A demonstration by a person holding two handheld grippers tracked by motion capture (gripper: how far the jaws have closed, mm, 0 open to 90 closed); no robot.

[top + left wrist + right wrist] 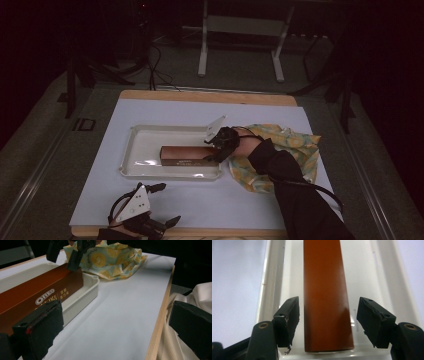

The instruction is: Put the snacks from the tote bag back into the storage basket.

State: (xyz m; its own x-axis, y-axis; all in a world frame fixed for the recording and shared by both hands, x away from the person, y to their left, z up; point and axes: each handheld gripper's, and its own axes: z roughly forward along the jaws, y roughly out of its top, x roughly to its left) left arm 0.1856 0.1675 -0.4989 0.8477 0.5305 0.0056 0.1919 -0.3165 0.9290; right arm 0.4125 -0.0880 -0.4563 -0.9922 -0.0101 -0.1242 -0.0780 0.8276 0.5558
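A long brown Oreo box (182, 155) lies in a white tray (150, 129) on the white-covered table. My right gripper (212, 150) is at the box's right end. In the right gripper view its jaws straddle the box (324, 290), with a small gap on each side, so the right gripper (328, 315) is open. My left gripper (165, 204) rests near the table's front left edge, open and empty. In the left gripper view its jaws stand wide apart around the left gripper (117, 322) point, with the box (37, 292) and tray (85, 297) to the left.
A crumpled yellow and blue patterned cloth (295, 145) lies right of the tray, under my right forearm, and shows in the left gripper view as the cloth (112, 260). The table's wooden edge (160, 322) runs close by. A white stand's legs (240, 50) are on the floor behind.
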